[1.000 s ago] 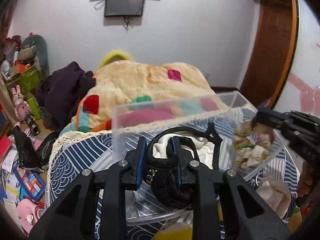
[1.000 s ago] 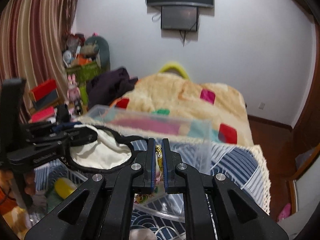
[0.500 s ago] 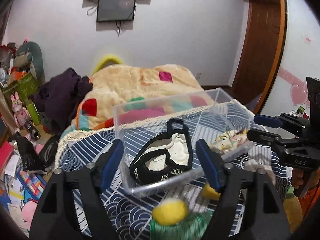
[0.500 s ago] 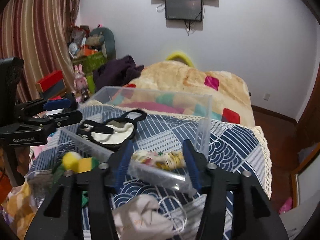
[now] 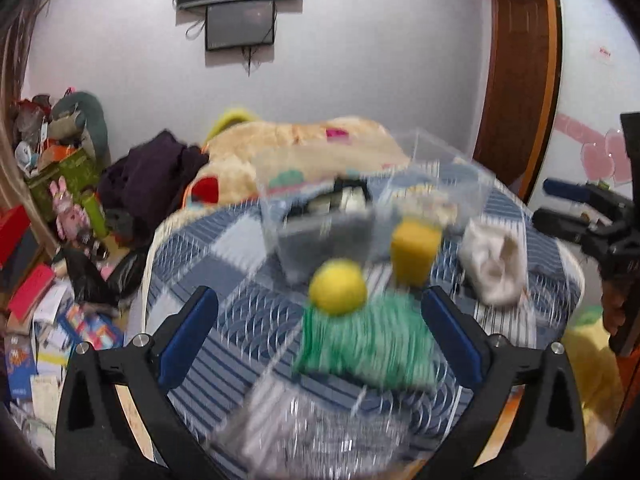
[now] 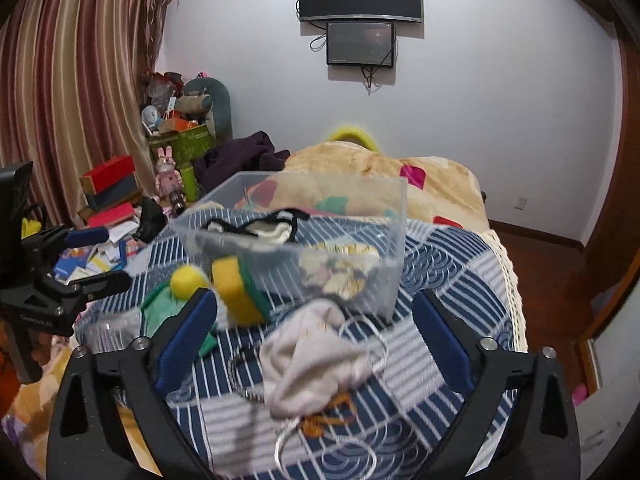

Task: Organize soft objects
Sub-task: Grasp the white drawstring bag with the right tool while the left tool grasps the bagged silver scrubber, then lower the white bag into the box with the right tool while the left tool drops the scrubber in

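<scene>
A clear plastic bin [image 6: 392, 216] stands on the blue patterned cloth [image 6: 448, 256]; it also shows in the left wrist view [image 5: 472, 192]. Inside lie a black-and-white pouch [image 6: 260, 230] and a patterned cloth item [image 6: 340, 264]. In front of the bin are a yellow ball [image 5: 338, 286], a yellow sponge [image 5: 414, 246], a green cloth [image 5: 372, 340] and a beige drawstring bag [image 6: 316, 360]. My left gripper [image 5: 320, 336] is open and empty above the green cloth. My right gripper [image 6: 312, 332] is open and empty above the beige bag.
A clear crinkled bag [image 5: 312, 436] lies at the near edge. A bed with a beige blanket [image 6: 380, 176] is behind the table. Boxes and toys [image 6: 120, 200] clutter the floor at left. A wooden door [image 5: 516, 60] is at right.
Both grippers let go of their items into the bin, opened wide and pulled back toward the near side of the table. The left wrist view is blurred from motion.
</scene>
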A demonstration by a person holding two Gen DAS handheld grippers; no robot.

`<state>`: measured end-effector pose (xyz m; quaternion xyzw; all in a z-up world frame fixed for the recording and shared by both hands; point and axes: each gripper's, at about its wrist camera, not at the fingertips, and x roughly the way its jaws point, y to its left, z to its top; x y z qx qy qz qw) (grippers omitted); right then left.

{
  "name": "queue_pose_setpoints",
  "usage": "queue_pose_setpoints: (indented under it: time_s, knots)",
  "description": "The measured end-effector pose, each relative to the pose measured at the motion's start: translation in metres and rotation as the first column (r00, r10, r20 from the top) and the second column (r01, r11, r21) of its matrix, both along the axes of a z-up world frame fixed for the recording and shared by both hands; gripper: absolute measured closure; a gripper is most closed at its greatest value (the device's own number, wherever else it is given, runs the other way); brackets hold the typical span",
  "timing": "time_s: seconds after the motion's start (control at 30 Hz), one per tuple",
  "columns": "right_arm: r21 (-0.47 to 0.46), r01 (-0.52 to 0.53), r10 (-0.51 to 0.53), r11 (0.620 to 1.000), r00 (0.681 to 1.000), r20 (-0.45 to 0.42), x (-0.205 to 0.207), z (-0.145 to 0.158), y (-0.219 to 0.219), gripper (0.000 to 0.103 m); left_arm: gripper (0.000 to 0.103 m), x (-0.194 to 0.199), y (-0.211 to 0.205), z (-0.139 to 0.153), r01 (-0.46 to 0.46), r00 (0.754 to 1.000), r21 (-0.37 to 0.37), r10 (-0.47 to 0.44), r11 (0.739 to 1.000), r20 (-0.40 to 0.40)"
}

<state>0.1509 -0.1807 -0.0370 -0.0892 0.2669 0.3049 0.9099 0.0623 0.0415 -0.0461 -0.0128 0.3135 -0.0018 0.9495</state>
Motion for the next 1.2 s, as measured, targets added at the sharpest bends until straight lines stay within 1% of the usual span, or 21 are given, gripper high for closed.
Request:
queue_pose_setpoints:
  time_s: [0.07,0.17,0.27,0.33,0.43,0.47,0.5,0.53,0.57,0.6,0.63,0.67,0.7,0.73,0.8,0.87,1.0,1.1,1.2]
  knots:
    - [-0.019,0.003,-0.004,1.000,1.000,-0.012,-0.005,-0.010,-0.003,0.004,0.000,-0.010,0.001,-0.015,-0.012,0.999,-0.017,0.011,1.000,-0.044]
    - [-0.021,0.010,-0.011,1.000,0.999,-0.049,-0.005,-0.024,-0.008,0.004,0.000,-0.019,0.003,-0.033,-0.031,0.994,-0.051,0.025,0.998,-0.109]
    - [-0.025,0.027,-0.030,0.999,0.995,-0.092,0.000,-0.040,-0.010,0.004,0.000,-0.027,0.000,-0.049,-0.025,0.989,-0.088,0.012,0.996,-0.150]
    - [-0.028,0.040,-0.043,0.999,0.992,-0.122,0.006,-0.048,-0.008,0.005,0.000,-0.029,-0.003,-0.059,-0.034,0.986,-0.089,0.019,0.995,-0.167]
    - [-0.027,0.050,-0.054,0.998,0.987,-0.150,0.014,-0.058,-0.006,0.007,0.000,-0.033,-0.002,-0.066,-0.054,0.987,-0.103,0.038,0.993,-0.156]
    - [-0.023,0.052,-0.055,0.998,0.986,-0.157,0.016,-0.060,-0.006,0.012,0.002,-0.035,-0.001,-0.067,-0.056,0.988,-0.114,0.039,0.992,-0.147]
    - [-0.018,0.052,-0.054,0.998,0.985,-0.162,0.018,-0.061,-0.005,0.019,0.010,-0.037,0.000,-0.066,-0.055,0.990,-0.130,0.037,0.990,-0.136]
    - [-0.014,0.052,-0.054,0.999,0.985,-0.165,0.019,-0.060,-0.005,0.022,0.020,-0.038,0.000,-0.066,-0.046,0.991,-0.145,0.026,0.988,-0.134]
    - [-0.009,0.052,-0.052,0.999,0.985,-0.166,0.019,-0.060,-0.005,0.027,0.024,-0.039,0.001,-0.066,-0.033,0.991,-0.159,0.011,0.987,-0.136]
    - [-0.002,0.052,-0.052,0.999,0.985,-0.162,0.020,-0.059,-0.005,0.033,0.031,-0.040,0.000,-0.065,-0.026,0.991,-0.166,0.003,0.986,-0.135]
    - [0.003,0.050,-0.049,0.999,0.986,-0.159,0.019,-0.058,-0.005,0.037,0.034,-0.042,0.000,-0.064,-0.022,0.991,-0.158,0.001,0.987,-0.130]
    - [0.008,0.046,-0.045,0.999,0.987,-0.157,0.018,-0.057,-0.004,0.045,0.041,-0.042,-0.001,-0.063,-0.018,0.992,-0.144,-0.001,0.989,-0.127]
    - [0.010,0.043,-0.041,0.999,0.988,-0.149,0.017,-0.056,-0.004,0.054,0.044,-0.043,-0.003,-0.061,-0.016,0.992,-0.133,-0.001,0.991,-0.124]
    - [0.007,0.040,-0.039,0.999,0.990,-0.139,0.016,-0.054,-0.004,0.057,0.045,-0.045,-0.004,-0.058,-0.014,0.993,-0.125,0.000,0.992,-0.116]
    - [0.007,0.031,-0.030,1.000,0.991,-0.129,0.013,-0.052,-0.004,0.071,0.047,-0.049,-0.003,-0.053,-0.016,0.995,-0.118,0.004,0.993,-0.099]
    - [0.016,0.018,-0.016,1.000,0.991,-0.130,0.011,-0.049,-0.004,0.081,0.047,-0.052,-0.003,-0.045,-0.023,0.997,-0.105,0.015,0.994,-0.075]
    - [0.037,0.012,-0.007,0.999,0.993,-0.115,0.008,-0.043,-0.008,0.086,0.047,-0.055,0.002,-0.026,-0.035,0.999,-0.093,0.033,0.995,-0.016]
    - [0.057,0.007,-0.002,0.998,0.996,-0.084,0.002,-0.032,-0.009,0.087,0.047,-0.050,0.005,-0.010,-0.042,0.998,-0.082,0.045,0.996,0.032]
    - [0.079,0.004,0.000,0.997,0.999,-0.049,-0.004,-0.019,-0.012,0.087,0.047,-0.042,0.006,0.006,-0.044,0.995,-0.092,0.052,0.995,0.086]
